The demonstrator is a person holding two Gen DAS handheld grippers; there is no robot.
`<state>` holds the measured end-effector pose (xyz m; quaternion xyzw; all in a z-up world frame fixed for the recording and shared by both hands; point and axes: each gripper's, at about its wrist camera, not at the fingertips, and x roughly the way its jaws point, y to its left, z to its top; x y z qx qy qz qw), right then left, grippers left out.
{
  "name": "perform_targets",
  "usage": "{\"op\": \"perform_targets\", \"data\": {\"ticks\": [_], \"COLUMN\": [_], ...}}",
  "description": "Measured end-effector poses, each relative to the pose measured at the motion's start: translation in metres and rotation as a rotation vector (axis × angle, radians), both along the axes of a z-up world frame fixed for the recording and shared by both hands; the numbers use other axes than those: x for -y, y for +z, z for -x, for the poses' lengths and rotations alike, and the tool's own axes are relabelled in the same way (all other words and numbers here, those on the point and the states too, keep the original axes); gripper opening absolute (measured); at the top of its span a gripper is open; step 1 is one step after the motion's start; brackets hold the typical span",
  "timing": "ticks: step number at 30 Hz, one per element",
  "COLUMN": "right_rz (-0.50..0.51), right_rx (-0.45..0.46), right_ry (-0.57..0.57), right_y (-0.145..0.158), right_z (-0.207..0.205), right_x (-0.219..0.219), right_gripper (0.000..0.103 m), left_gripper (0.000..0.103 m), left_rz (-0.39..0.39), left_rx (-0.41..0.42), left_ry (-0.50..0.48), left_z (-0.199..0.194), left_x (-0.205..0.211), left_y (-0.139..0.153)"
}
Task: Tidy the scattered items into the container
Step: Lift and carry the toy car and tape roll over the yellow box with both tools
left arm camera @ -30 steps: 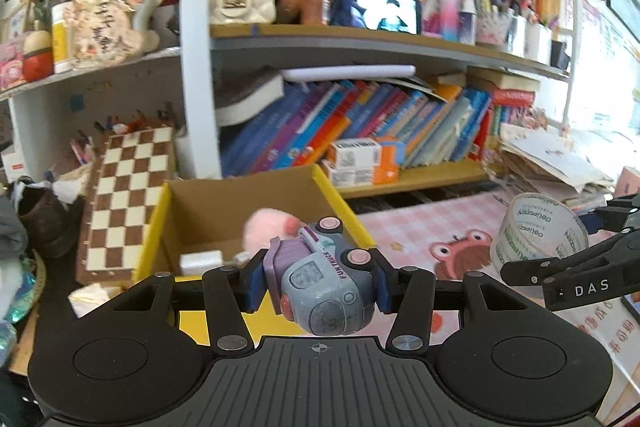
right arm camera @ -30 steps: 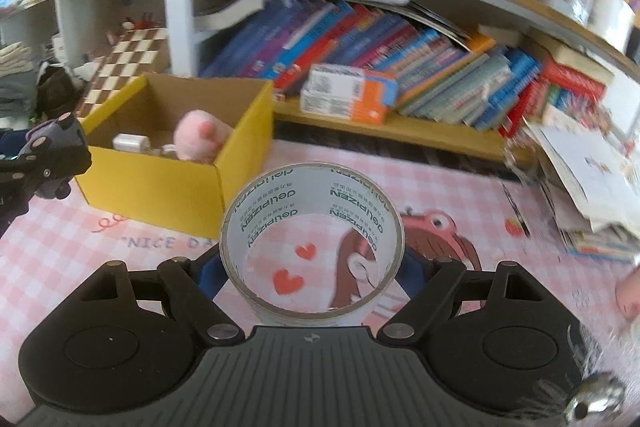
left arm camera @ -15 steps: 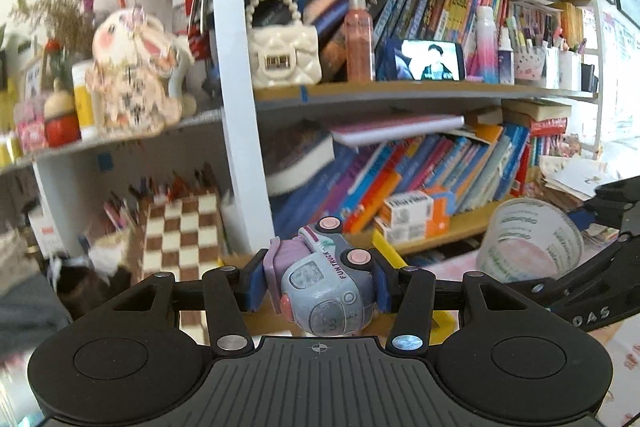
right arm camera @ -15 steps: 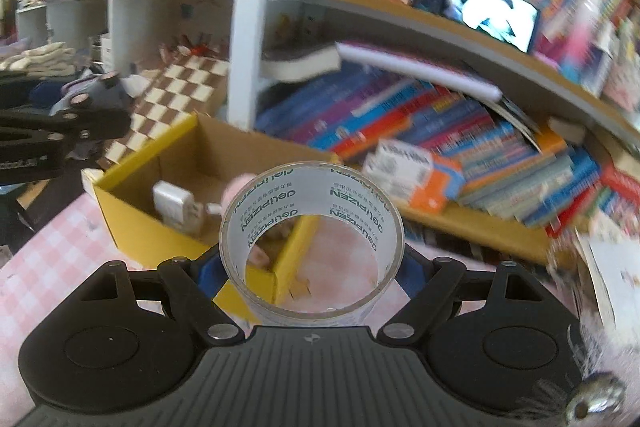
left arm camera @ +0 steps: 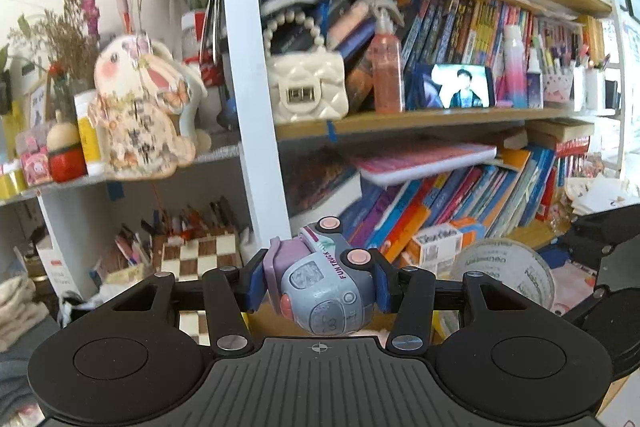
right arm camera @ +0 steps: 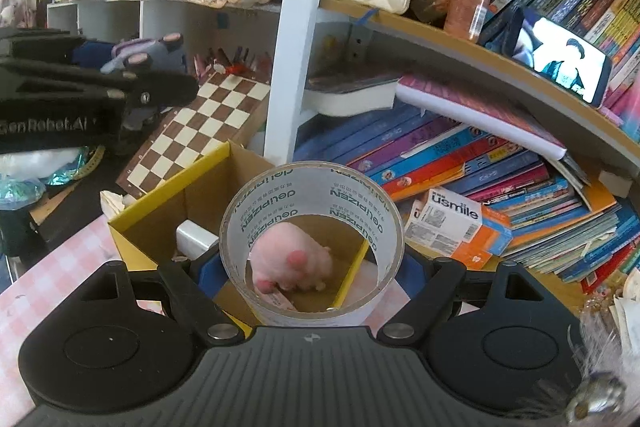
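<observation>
My left gripper point(left arm camera: 320, 287) is shut on a grey-and-purple toy truck point(left arm camera: 324, 291) with pink wheels, held in the air in front of the bookshelf. My right gripper point(right arm camera: 310, 267) is shut on a roll of clear tape point(right arm camera: 312, 243), held upright above the near wall of the yellow cardboard box point(right arm camera: 160, 203). Through the roll I see a pink plush toy point(right arm camera: 294, 261) lying in the box, with a white block point(right arm camera: 196, 239) beside it. In the right wrist view the left gripper point(right arm camera: 156, 67) with the toy truck point(right arm camera: 140, 53) hangs to the upper left of the box. The tape roll point(left arm camera: 504, 275) shows at the right of the left wrist view.
A chessboard point(right arm camera: 200, 131) leans behind the box against a white shelf post point(right arm camera: 296, 39). Slanted books point(right arm camera: 460, 163) and a white-orange carton point(right arm camera: 456, 223) fill the low shelf to the right. A pink checked cloth point(right arm camera: 52, 279) covers the table. Ornaments and a cream purse point(left arm camera: 306, 87) stand on upper shelves.
Both grippers have moved up and toward the box with their loads. The right wrist view swung from the pink tablecloth to over the box. The left wrist view rose from the box to the shelves.
</observation>
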<state>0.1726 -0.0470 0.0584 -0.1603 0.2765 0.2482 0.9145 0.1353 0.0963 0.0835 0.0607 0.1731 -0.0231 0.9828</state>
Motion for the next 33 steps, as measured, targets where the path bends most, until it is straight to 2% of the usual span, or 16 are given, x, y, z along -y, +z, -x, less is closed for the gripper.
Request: {"op": "perform_targets", "data": {"ticks": [9,18,33], "right_rz": [0.021,0.076,0.144], "right_rx": [-0.047,-0.091,-0.186], "right_ry": [0.025,0.056,0.109], "right_y": [-0.023,-0.048,-0.089], "right_z": [-0.023,-0.047,-0.072], "right_x": [-0.017,-0.045,-0.07], "right_gripper": [0.082,0.082,0.082], "left_gripper": [0.049,0.049,0.049], "left_rz": [0.011,0.004,0.018], "left_rx": [-0.089,-0.208,-0.294], "left_ry": [0.026,0.065,0.101], "left_z": [-0.033,-0.073,-0.109], "left_x": [-0.012,-0.025,-0.036], "left_y": [-0.035,-0.081,-0.117]}}
